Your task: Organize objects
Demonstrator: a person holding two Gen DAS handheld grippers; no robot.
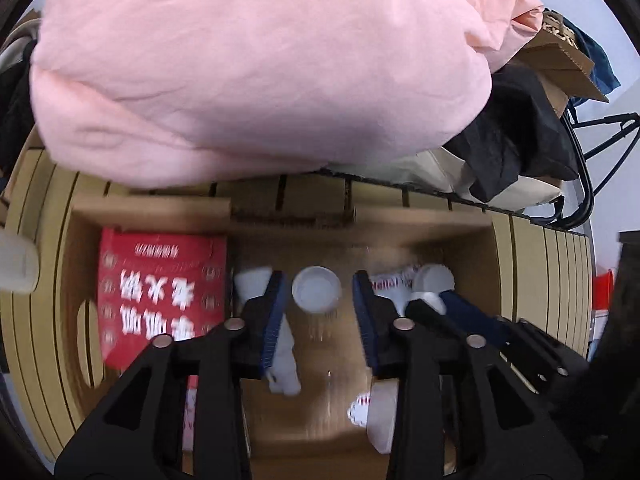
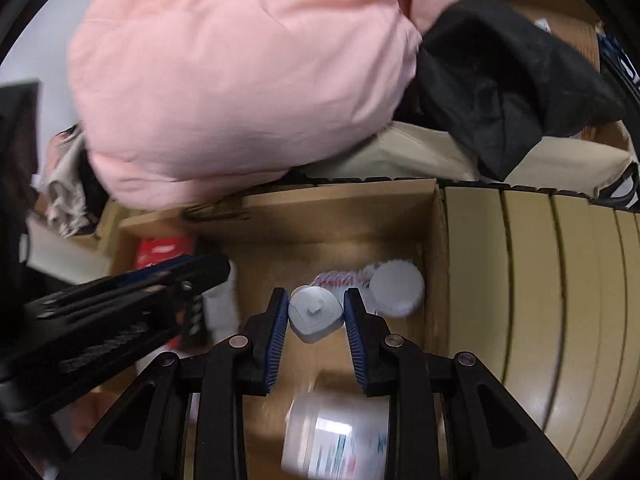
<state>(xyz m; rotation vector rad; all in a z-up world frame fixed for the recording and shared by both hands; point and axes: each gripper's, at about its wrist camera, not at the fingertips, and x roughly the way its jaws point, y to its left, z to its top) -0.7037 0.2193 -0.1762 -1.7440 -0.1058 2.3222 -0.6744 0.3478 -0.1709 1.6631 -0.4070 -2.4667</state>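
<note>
Fingers of both grippers point steeply down into an open cardboard box [image 1: 496,264], the left gripper [image 1: 320,312] with its blue-padded fingers [image 1: 276,312] apart and the right gripper [image 2: 316,316] clamped on a small grey cap-topped container [image 2: 314,314], pads touching it on either side.

Beyond the fingers, well above the box's far wall, a bulky pink bedding bundle [image 1: 248,64] fills the upper view, with a black garment [image 2: 508,80] slumped to its right. A slatted tabletop [image 2: 560,280] runs beside the box to the right of the right fingers.

Inside the box, a red carton with white lettering [image 1: 160,292] lies to the left of the left fingers. A white jar with a printed label [image 2: 336,436] lies on its side beneath the right fingers, blurred. A round white lid [image 2: 396,288] sits just to the right of the right fingertips, against a red-and-white printed packet [image 2: 340,280]. Between the left fingers, apart from both pads, a small round white tub [image 1: 316,288] rests on the box floor; whether it was dropped there cannot be told. A white object [image 1: 282,360] lies under the left finger.

The step in hand appears to be packing small containers into the box: the left delivery looks done, the right one is poised. The next move calls for lowering the grey container toward a bare patch of cardboard between jar and lid, spreading the fingers, then lifting straight up so the pads clear the neighbouring items.
</note>
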